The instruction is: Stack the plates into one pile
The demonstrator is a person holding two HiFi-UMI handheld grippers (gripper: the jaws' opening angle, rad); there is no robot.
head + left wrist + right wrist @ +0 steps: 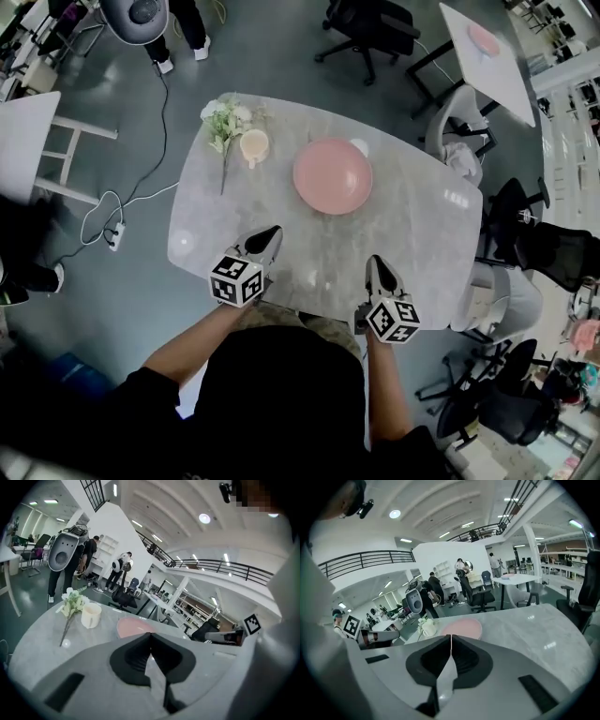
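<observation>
Forearms of the person stretched over the near edge of the grey marble-look table (422, 220), one gripper in each hand, marker cubes up top. Left gripper (273, 231) was clenched, jaw tips pressed together with nothing between them, nose aimed away from the person and slightly toward the table centre. Right gripper (377, 261) was likewise clamped shut and empty, pointing out across the table. Both were well apart from the pink plate (333, 176).

Pink plate lay flat on the far-centre part of the table, open face up. It was round, so it had no long axis and no heading. Could not tell whether it was one plate or several nested.

Cream cup (254, 147) stood just to the left of the plate, near but apart. White flower sprig (225, 120) lay by the cup at the far-left corner, blooms away from the person, stem running back toward the near side.
</observation>
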